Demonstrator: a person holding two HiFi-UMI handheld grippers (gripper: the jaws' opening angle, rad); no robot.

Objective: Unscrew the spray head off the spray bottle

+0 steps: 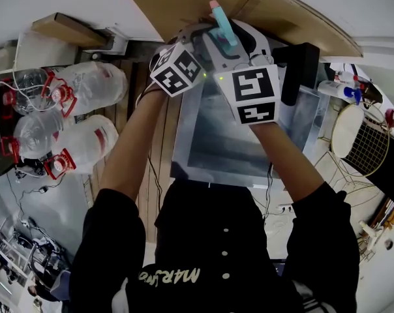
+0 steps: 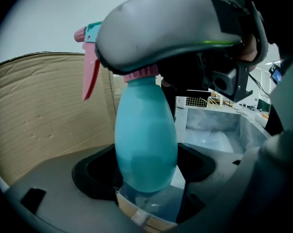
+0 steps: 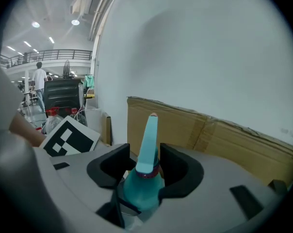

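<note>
Both grippers are raised over a metal tub, with a cardboard sheet against the wall just beyond. The left gripper is closed round the teal belly of the spray bottle, holding it upright. The right gripper reaches in from above and blocks the left one's view. Its half-closed jaws seem to pinch the spray head at its pink collar. Large water jugs lie far left and a wire rack stands right. Gold lettering on the person's dark top is too warped to read.
</note>
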